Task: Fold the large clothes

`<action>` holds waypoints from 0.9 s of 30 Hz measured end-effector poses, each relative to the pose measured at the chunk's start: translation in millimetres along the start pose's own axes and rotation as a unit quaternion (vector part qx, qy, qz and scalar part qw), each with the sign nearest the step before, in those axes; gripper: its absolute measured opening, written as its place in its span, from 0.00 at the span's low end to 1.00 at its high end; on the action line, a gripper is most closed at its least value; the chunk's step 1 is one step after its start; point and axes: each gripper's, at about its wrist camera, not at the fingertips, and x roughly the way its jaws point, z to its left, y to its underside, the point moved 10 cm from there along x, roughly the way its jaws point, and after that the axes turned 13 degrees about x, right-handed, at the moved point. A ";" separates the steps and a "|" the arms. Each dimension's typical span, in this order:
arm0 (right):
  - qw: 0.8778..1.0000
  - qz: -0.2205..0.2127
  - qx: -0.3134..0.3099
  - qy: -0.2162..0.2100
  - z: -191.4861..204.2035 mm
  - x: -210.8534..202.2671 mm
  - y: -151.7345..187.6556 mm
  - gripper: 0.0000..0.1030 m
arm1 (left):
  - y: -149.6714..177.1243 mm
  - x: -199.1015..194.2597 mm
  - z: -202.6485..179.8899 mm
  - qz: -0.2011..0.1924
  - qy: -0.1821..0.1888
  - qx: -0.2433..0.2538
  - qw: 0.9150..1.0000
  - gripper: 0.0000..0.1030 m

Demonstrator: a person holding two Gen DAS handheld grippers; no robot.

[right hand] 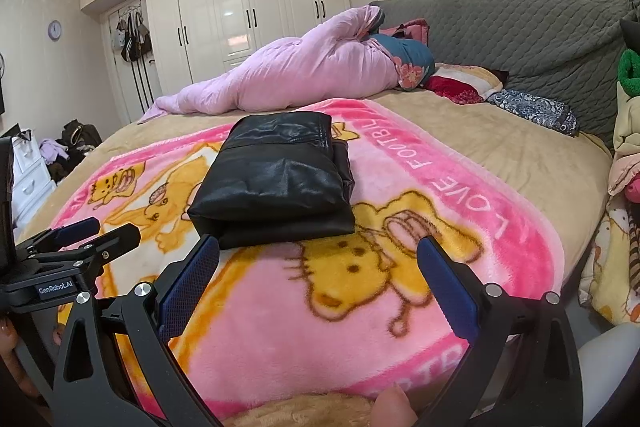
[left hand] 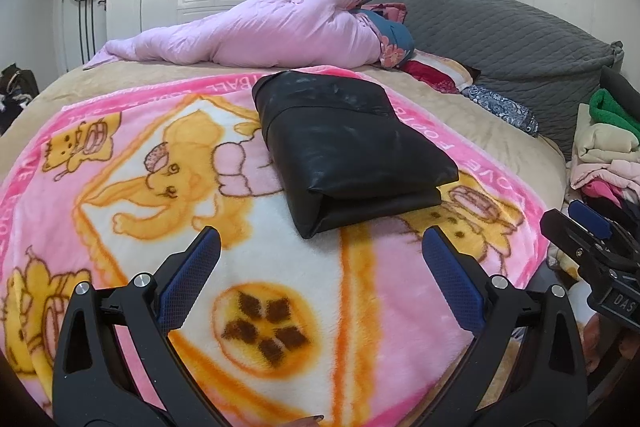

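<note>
A black leather-like garment (left hand: 344,143) lies folded into a thick rectangle on a pink cartoon blanket (left hand: 280,307) spread over the bed. In the right wrist view the same folded garment (right hand: 276,179) sits just beyond my fingers. My left gripper (left hand: 322,247) is open above the blanket, short of the garment's near fold, holding nothing. My right gripper (right hand: 318,251) is open too, a little short of the garment's front edge, with nothing between its fingers. Each view catches the other gripper at its side: the right gripper (left hand: 584,231) and the left gripper (right hand: 92,231).
A rolled lilac quilt (left hand: 256,31) and pillows (left hand: 440,75) lie at the far side against a grey headboard (left hand: 500,27). A pile of clothes (left hand: 604,155) stands at the right of the bed. White wardrobes (right hand: 248,7) line the back wall.
</note>
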 end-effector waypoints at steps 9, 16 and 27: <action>1.000 0.002 -0.001 0.001 0.7 -0.6 -0.4 0.96 | 0.7 -0.1 2.3 0.002 -0.003 0.002 1.000 0.92; 1.000 0.002 -0.003 0.000 1.1 -0.6 -0.2 0.96 | 2.5 -1.3 6.9 0.001 -0.007 0.001 1.000 0.92; 1.000 0.002 -0.004 0.002 0.8 0.0 -0.4 0.96 | 2.9 -1.8 7.7 0.003 -0.012 0.003 1.000 0.92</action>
